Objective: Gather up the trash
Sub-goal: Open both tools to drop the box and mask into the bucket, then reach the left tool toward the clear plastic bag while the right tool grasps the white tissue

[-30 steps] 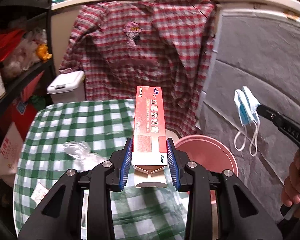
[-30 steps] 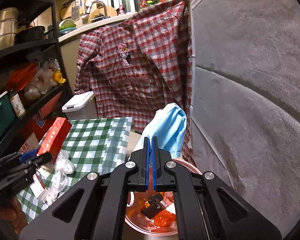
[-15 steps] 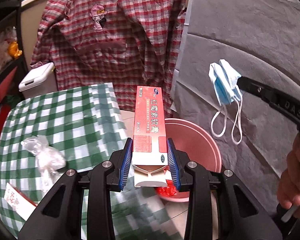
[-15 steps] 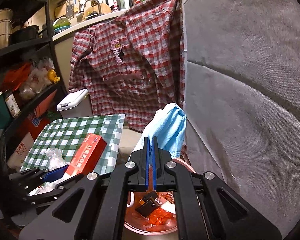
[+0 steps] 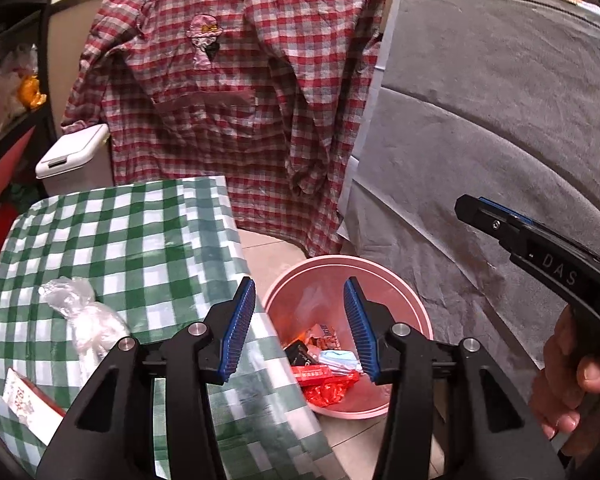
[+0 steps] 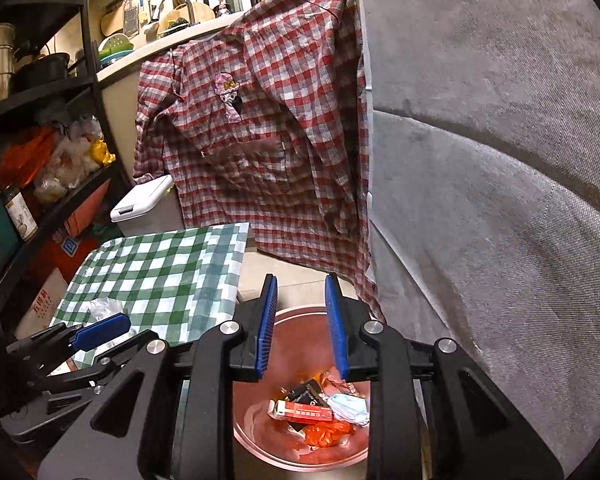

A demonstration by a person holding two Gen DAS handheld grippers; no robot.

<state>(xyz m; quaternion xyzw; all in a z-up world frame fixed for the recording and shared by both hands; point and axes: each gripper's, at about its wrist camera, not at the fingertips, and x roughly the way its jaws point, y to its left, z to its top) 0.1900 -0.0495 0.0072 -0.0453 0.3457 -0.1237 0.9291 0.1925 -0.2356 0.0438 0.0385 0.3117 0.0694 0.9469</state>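
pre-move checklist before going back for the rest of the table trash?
1. Left gripper open and empty: ok.
2. Right gripper open and empty: ok.
3. Red box and blue mask inside the pink bin: ok.
4. Clear plastic bag on the checked tablecloth, unobstructed: ok.
5. Paper packet at the table's near edge, partly cut off: cannot tell how it lies.

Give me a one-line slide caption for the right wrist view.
Right tool open above the pink bin, where the red box and blue mask lie among wrappers.
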